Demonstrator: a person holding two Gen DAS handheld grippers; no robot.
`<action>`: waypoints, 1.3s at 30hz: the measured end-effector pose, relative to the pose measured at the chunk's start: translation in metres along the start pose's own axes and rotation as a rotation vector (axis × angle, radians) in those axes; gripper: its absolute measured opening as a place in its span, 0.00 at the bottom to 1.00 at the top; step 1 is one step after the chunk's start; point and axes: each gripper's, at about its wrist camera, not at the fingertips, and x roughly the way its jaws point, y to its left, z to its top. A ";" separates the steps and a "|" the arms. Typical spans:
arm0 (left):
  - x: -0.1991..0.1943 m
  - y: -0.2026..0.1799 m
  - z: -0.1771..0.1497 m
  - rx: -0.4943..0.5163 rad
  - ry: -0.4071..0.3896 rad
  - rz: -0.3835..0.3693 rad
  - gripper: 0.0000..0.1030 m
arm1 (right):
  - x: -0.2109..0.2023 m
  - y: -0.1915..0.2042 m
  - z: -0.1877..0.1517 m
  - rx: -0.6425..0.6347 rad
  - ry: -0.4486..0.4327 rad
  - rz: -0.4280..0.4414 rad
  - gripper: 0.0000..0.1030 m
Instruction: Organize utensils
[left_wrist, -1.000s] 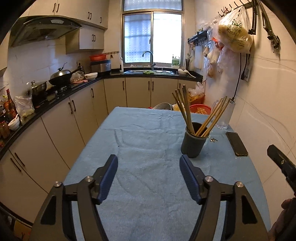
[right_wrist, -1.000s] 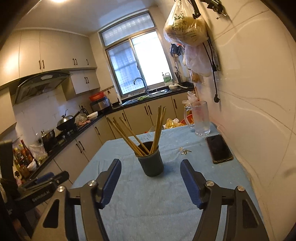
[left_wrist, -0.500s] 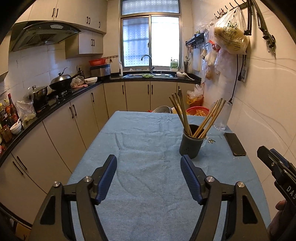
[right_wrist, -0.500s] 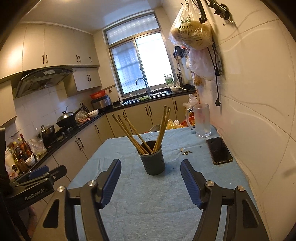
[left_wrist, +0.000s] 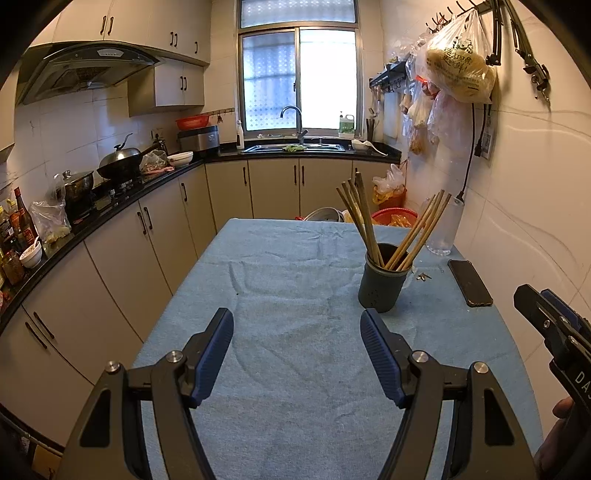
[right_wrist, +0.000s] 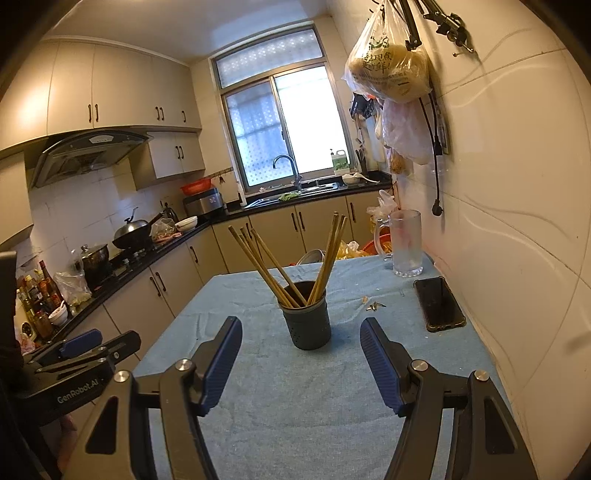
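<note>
- Wooden chopsticks (right_wrist: 284, 266) stand fanned in a dark holder (right_wrist: 307, 319) on the blue-clothed table (left_wrist: 295, 369), near a phone (right_wrist: 439, 304).
- Left gripper (left_wrist: 297, 350) and right gripper (right_wrist: 301, 358) hover spread wide, holding nothing.
- No utensil lies loose; the scene fits either chopsticks awaiting removal or already gathered.
</note>
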 end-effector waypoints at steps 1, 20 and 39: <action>0.000 0.000 0.000 0.002 -0.001 0.001 0.70 | 0.000 0.000 0.000 0.001 -0.001 0.002 0.68; -0.001 -0.004 0.002 0.014 -0.007 0.004 0.70 | -0.003 0.000 0.004 -0.001 -0.010 0.004 0.68; -0.002 -0.004 0.003 0.019 -0.003 0.005 0.70 | -0.005 0.000 0.006 -0.002 -0.013 0.002 0.68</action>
